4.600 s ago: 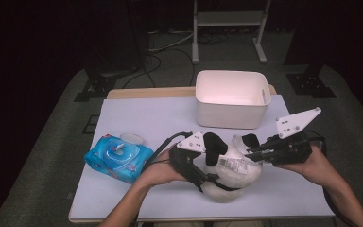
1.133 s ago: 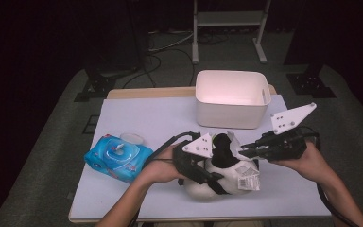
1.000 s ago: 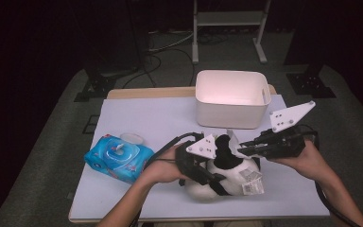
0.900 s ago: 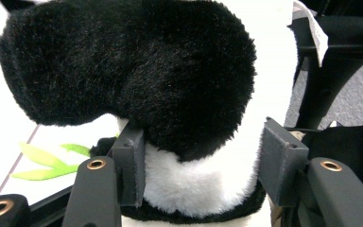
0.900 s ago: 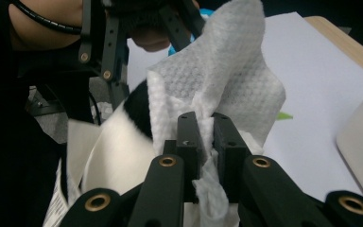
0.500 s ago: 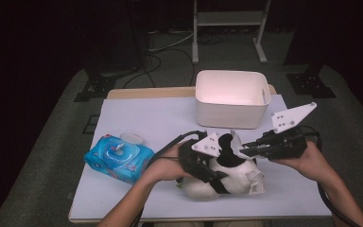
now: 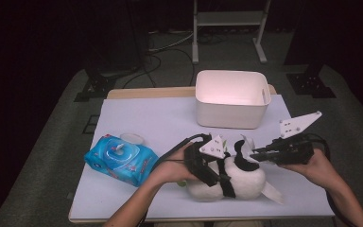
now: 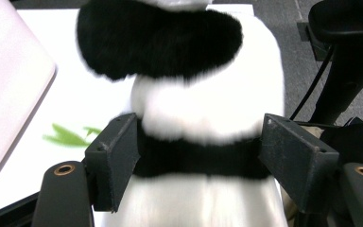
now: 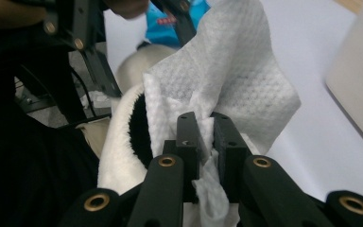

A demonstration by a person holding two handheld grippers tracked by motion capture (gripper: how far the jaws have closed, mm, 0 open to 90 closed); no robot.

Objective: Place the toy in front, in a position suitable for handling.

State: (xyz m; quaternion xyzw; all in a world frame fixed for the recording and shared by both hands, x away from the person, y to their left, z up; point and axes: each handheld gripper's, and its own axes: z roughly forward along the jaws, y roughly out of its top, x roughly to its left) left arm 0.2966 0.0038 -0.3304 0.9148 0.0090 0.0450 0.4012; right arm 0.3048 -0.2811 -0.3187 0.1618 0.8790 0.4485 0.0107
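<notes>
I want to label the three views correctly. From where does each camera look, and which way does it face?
High view: above the person's side, facing forward and down on the table; both forearms, left gripper and right gripper show.
Left gripper view: rides on the left gripper, facing the panda between its jaws.
Right gripper view: rides on the right gripper, facing the wipe pinched in its jaws.
Shared: the panda and the bin appear in all three.

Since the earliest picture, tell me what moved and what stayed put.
The panda plush has been turned over on the table. The left gripper straddles its body, its jaws just opened wider. The right gripper, shut on a white wipe, has come down onto the panda. The white bin and blue wipes pack stayed put.
</notes>
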